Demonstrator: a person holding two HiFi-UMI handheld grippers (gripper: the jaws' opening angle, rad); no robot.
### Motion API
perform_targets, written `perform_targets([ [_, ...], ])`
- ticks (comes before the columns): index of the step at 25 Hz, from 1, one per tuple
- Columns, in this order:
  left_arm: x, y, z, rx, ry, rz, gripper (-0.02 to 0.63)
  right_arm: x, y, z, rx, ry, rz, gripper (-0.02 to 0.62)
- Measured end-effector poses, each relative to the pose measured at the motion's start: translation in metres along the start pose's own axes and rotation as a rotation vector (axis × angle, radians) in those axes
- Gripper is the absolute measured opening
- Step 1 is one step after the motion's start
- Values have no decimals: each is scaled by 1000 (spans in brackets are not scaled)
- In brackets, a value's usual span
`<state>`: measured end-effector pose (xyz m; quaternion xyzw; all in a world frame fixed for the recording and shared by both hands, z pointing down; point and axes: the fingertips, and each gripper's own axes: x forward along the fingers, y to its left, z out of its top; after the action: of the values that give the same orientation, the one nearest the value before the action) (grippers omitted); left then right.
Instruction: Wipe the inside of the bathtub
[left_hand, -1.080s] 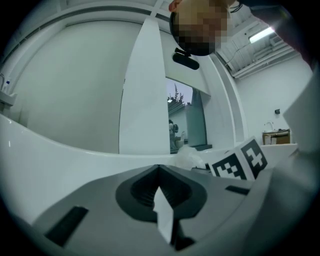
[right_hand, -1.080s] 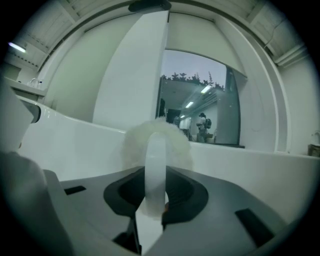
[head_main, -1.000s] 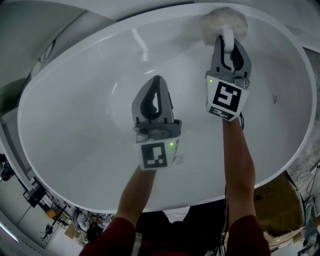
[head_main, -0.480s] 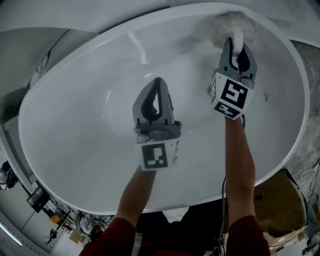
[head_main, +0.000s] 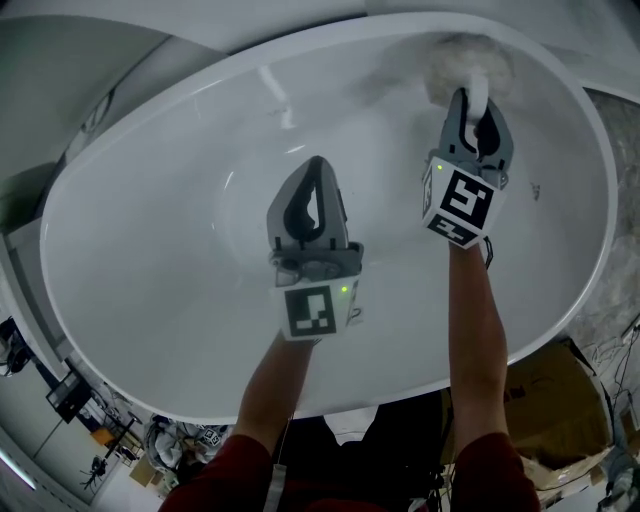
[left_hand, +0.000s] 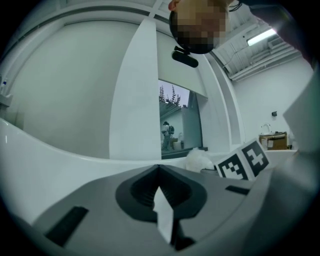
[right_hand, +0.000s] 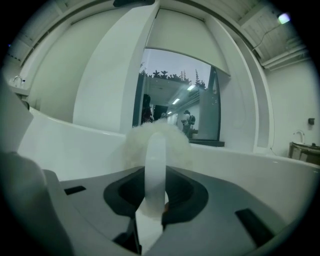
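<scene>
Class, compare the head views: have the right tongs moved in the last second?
Yes. The right tongs, gripping the fluffy duster, shifted slightly right along the far wall of the bathtub, nearer its dark spot.

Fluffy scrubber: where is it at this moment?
Head view, upper right: the fluffy white scrubber lies against the bathtub at its far inner wall, its handle clamped in the right tool.

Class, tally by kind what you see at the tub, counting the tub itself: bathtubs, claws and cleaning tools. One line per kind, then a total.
bathtub: 1
claws, left claw and right claw: 2
fluffy white brush: 1
Total: 4
</scene>
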<state>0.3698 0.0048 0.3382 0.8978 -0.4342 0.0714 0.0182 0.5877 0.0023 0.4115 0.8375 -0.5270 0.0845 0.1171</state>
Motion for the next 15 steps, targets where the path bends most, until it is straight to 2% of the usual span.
perform_targets([
  [5,-34,50,13,-17,-16,33,14,-27,58,21,-20,-7,36,94],
  [9,-63,104,35,-31,-31,82,14,-44,115,53,-35,-18,79,94],
  [12,-95,160,44,-35,-32,123,14,-61,178,72,-46,-27,117,94],
  [15,-135,233,39,-36,-28,166,14,-82,260,77,-47,-23,154,94],
])
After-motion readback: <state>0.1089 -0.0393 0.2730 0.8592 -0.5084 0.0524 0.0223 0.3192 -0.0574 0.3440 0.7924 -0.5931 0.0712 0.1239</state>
